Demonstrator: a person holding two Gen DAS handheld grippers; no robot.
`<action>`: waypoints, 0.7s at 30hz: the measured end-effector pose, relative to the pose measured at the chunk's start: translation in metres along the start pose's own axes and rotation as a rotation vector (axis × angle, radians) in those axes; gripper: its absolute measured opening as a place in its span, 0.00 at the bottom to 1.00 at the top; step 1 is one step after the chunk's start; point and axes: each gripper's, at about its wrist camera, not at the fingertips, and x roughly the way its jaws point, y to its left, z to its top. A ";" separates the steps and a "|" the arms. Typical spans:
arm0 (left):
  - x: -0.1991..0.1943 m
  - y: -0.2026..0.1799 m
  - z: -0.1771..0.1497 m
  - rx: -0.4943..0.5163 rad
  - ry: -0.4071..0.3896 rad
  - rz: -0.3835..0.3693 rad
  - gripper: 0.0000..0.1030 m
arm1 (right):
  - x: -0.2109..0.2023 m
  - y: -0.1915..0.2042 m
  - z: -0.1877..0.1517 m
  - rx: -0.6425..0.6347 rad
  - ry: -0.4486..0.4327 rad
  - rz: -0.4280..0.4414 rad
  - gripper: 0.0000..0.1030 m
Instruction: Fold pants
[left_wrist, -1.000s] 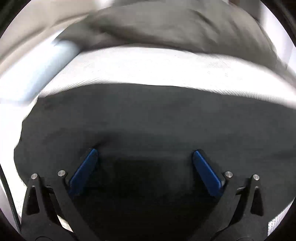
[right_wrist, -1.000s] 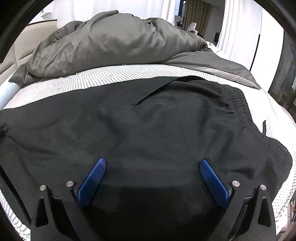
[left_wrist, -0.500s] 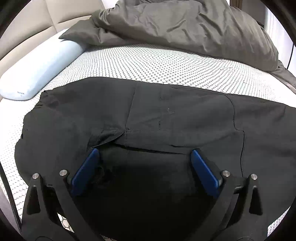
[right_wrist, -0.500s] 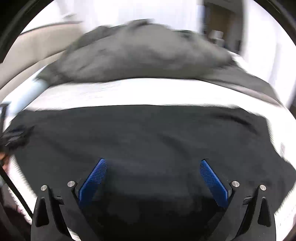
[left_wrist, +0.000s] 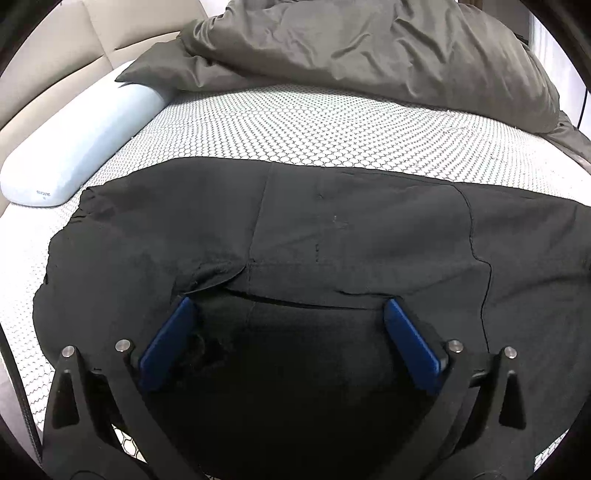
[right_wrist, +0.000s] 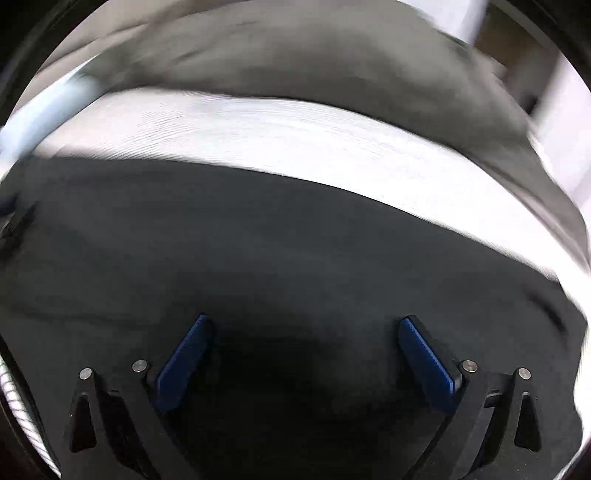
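Across a bed with a white honeycomb-patterned mattress cover (left_wrist: 314, 122): black pants (left_wrist: 351, 236) spread flat, filling the lower half of both wrist views. Behind them, a crumpled grey duvet (left_wrist: 369, 44); at far left, a pale blue bolster pillow (left_wrist: 77, 147) against a beige headboard (left_wrist: 55, 62).

Left claw (left_wrist: 286, 317): gaping wide, jaws just widened further, blue pads hovering over the fabric with cloth below and between them but nothing pinched. Ahead of it, a raised fold edge and a seam running across the pants. Right claw (right_wrist: 303, 336): also spread wide over dark cloth, gripping nothing; view heavily smeared by motion, so details of the fabric beneath cannot be told.

Step in hand, as a judgement: reaching for edges to make the next fold. To do it well: lower each claw onto an outer edge of the pants rather than mid-panel, pinch every layer together, lift both sides evenly, keep the cloth taut, and lay it over so the edges line up without dragging the layer beneath.

No containers visible; nothing held in anything.
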 end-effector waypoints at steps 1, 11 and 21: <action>0.000 0.000 0.001 0.001 0.001 0.000 0.99 | 0.001 -0.027 -0.005 0.072 -0.002 -0.076 0.99; -0.075 -0.044 0.016 -0.016 -0.129 -0.222 0.98 | -0.032 -0.048 -0.014 0.131 -0.118 -0.030 0.99; 0.011 -0.206 0.052 0.337 0.109 -0.162 1.00 | 0.021 0.057 0.035 -0.202 0.005 0.058 0.99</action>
